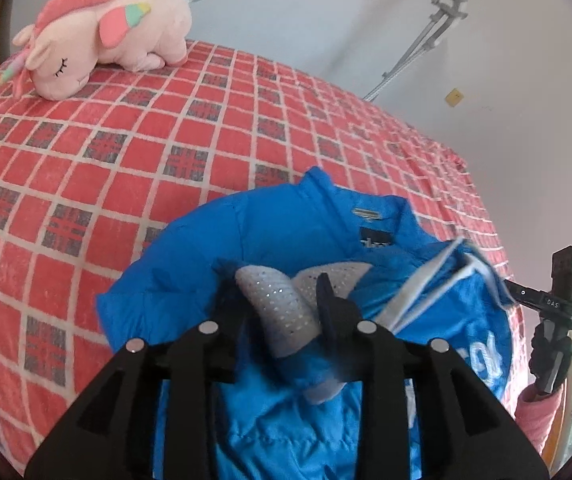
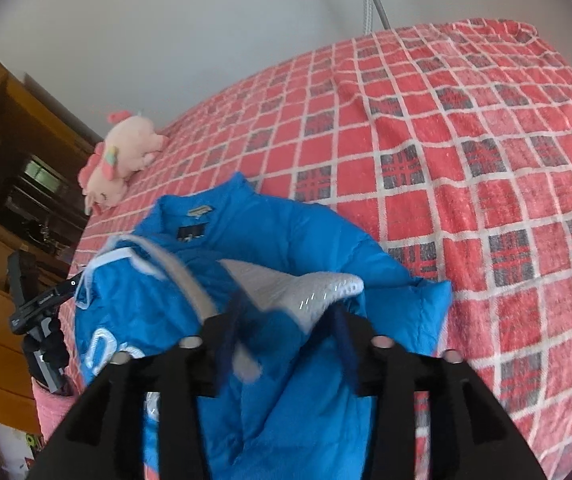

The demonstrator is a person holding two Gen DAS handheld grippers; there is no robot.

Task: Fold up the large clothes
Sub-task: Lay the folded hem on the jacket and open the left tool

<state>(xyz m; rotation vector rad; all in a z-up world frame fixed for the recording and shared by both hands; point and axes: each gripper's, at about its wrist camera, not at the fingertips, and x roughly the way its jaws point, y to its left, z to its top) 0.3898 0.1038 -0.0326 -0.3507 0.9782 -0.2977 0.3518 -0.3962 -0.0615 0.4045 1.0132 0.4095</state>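
Left hand-held gripper (image 1: 282, 300): jaws part-open, grey mesh lining (image 1: 286, 308) of the blue puffer jacket (image 1: 270, 232) lies between them, pads not clearly pressing, so loose rather than clamped. Right hand-held gripper (image 2: 286, 316): jaws wide apart, same grey lining (image 2: 297, 288) between the blurred fingers, not gripped as far as the blur allows. Jacket sits bunched on the bed (image 1: 86, 160), collar pointing away toward the far wall, well short of the pink unicorn plush (image 1: 106, 36) near the bed's far-left corner. Jacket looks light, puffy, soft, slick nylon shell; it will likely slide and spring back, so best pinched at hem edges or shoulder seams, not mid-panel. Neck label (image 1: 373, 244) dark, text unreadable; white chest lettering (image 1: 485, 356) partly shows, maybe "ol".
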